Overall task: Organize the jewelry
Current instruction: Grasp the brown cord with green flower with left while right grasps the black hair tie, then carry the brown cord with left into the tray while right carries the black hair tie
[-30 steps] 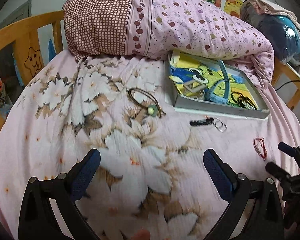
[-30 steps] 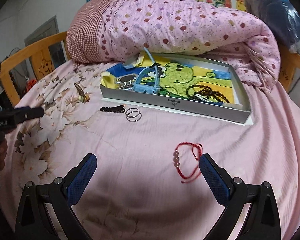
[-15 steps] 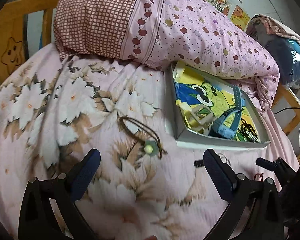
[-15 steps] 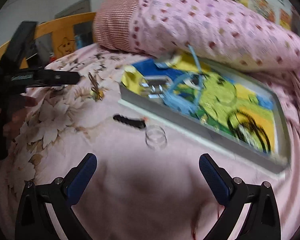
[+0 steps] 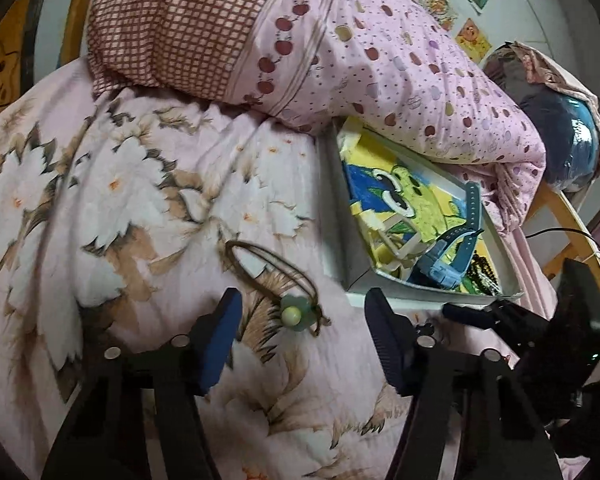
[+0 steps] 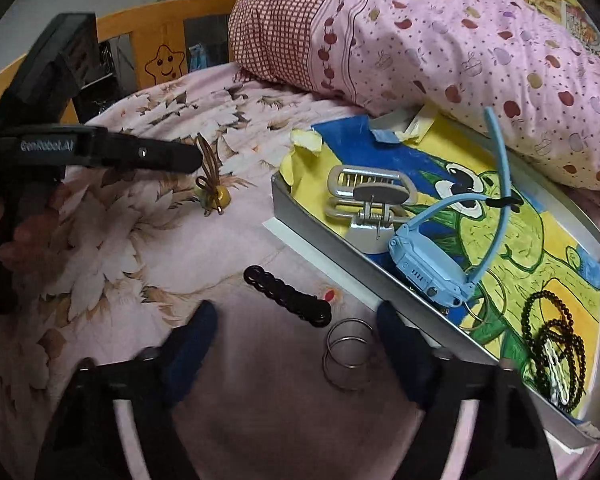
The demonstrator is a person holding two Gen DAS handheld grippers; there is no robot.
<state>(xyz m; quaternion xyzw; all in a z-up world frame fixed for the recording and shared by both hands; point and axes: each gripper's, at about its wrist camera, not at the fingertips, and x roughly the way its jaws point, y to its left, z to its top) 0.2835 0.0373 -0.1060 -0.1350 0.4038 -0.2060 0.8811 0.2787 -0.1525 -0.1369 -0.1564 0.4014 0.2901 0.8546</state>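
A brown cord necklace with a pale green flower bead (image 5: 296,314) lies on the floral bedspread, and my left gripper (image 5: 304,330) is open with the bead between its blue fingertips. In the right wrist view the same necklace (image 6: 214,196) lies just past the left gripper's tip (image 6: 180,160). My right gripper (image 6: 296,332) is open, low over the bed. A black chain bracelet (image 6: 288,296) lies between its fingertips, and two silver rings (image 6: 348,348) lie just inside the right finger. The grey tray (image 6: 340,248) holds a blue watch (image 6: 428,264), a silver clip (image 6: 372,196) and black bead bracelets (image 6: 552,344).
A rolled pink dotted quilt (image 5: 380,60) lies behind the tray (image 5: 350,248) and against its far side. A wooden bed rail (image 6: 168,40) with a star face runs along the back left. A hand (image 6: 24,236) holds the left gripper.
Both grippers have moved forward and down: the left onto the cord necklace, the right onto the black chain and rings. Their jaws stand narrower. The red bracelet has left the views.
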